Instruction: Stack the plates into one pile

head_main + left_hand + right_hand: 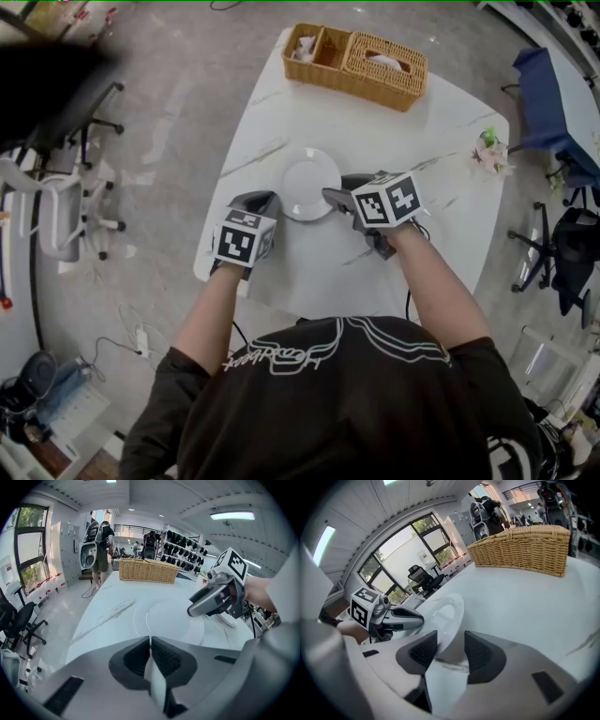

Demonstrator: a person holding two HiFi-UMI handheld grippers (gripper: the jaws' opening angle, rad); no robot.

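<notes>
A white plate [310, 180] lies flat on the white marble table [422, 131], between my two grippers. My right gripper [339, 187] reaches in from the plate's right side. In the right gripper view, its jaws [450, 635] stand apart with the plate's rim [446, 620] between them. A gap shows beside the right pad [480, 652]. At the plate's left rim sits my left gripper [273, 200]. Its pads meet in the left gripper view [150, 640], and the plate [171, 618] lies just beyond them. I see no second plate.
A wicker basket [358, 62] with two compartments stands at the table's far edge. A small posy [490, 150] lies near the right corner. Office chairs [66, 211] stand on the floor to the left, and a blue-covered table [548, 103] to the right. A person [99, 545] stands far off.
</notes>
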